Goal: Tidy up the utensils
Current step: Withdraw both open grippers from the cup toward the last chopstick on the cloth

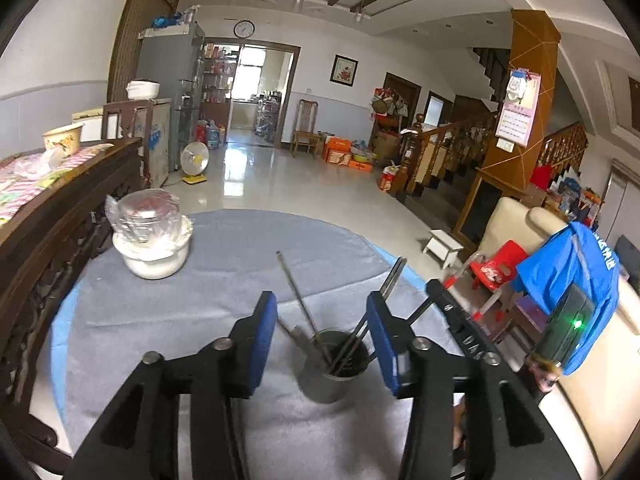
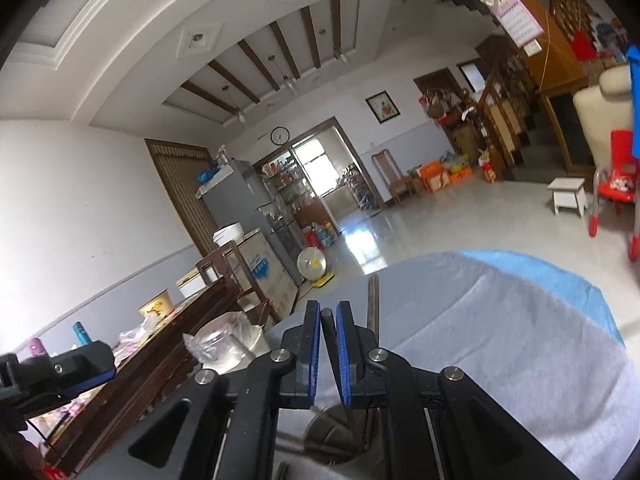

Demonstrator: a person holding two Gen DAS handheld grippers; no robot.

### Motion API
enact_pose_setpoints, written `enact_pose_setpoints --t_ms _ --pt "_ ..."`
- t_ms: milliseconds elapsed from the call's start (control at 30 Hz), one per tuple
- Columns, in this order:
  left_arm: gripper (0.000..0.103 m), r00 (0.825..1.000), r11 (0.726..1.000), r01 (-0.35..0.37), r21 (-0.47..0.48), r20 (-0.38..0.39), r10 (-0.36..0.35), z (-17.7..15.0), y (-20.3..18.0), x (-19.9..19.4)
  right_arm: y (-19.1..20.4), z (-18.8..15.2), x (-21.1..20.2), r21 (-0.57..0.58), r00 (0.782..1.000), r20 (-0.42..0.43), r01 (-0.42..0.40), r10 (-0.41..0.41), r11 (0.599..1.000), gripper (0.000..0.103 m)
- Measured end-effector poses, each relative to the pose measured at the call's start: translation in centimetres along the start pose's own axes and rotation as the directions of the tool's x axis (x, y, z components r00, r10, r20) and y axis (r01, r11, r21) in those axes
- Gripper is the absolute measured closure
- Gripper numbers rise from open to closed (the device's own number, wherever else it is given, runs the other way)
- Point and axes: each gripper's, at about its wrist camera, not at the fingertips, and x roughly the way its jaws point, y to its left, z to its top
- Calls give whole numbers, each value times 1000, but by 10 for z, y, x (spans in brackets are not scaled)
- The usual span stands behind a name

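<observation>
A metal cup [image 1: 335,364] stands on the grey cloth of the round table [image 1: 224,300] and holds several utensils, among them a long chopstick [image 1: 298,296] leaning left and a flat metal utensil [image 1: 394,276] leaning right. My left gripper [image 1: 322,312] is open, its blue pads either side of the cup, just above it. My right gripper [image 2: 328,314] is shut on a thin black utensil [image 2: 327,320], right above the cup [image 2: 340,428], whose rim shows below the pads. A metal utensil [image 2: 373,304] sticks up beside the right pad.
A plastic-wrapped glass bowl stacked on a white bowl [image 1: 152,236] sits at the table's far left. A dark wooden sideboard [image 1: 60,216] stands left of the table. A cream sofa [image 1: 560,280] and red child's chair [image 1: 500,268] stand to the right.
</observation>
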Motion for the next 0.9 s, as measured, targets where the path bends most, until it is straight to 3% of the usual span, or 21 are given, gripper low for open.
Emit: enact_pose_setpoints --t_ms 100,133,167,200,233,300,567,900 --pt "39 1000 1000 -24 -4 -5 24 -10 6 -11 -3 -3 -14 10 1000 -11 -5 5 1000 85" --pt "35 1000 1000 -31 -7 -8 31 -13 8 -13 -1 -5 -16 14 1000 -9 -4 4 1000 73" --pt "33 999 999 -43 -9 -17 43 -17 10 -15 -2 -6 -20 19 1000 -7 0 0 1000 49" --pt "31 998 998 -55 -12 -25 55 -21 12 -16 -5 -7 -27 26 1000 5 9 -9 1000 34" --pt "30 997 997 -70 -14 -34 70 -25 14 -17 -7 -7 -34 30 1000 25 16 -17 999 28" --pt "29 993 994 -107 -9 -56 106 -32 17 -16 -11 -8 -48 18 998 50 36 -37 999 28" --pt "24 971 981 -195 20 -139 196 -58 17 -19 -14 -14 -76 -32 993 8 116 -116 993 28" --pt "13 949 953 -295 76 -94 301 -70 5 -52 0 -17 -109 -64 993 -4 116 -116 991 28"
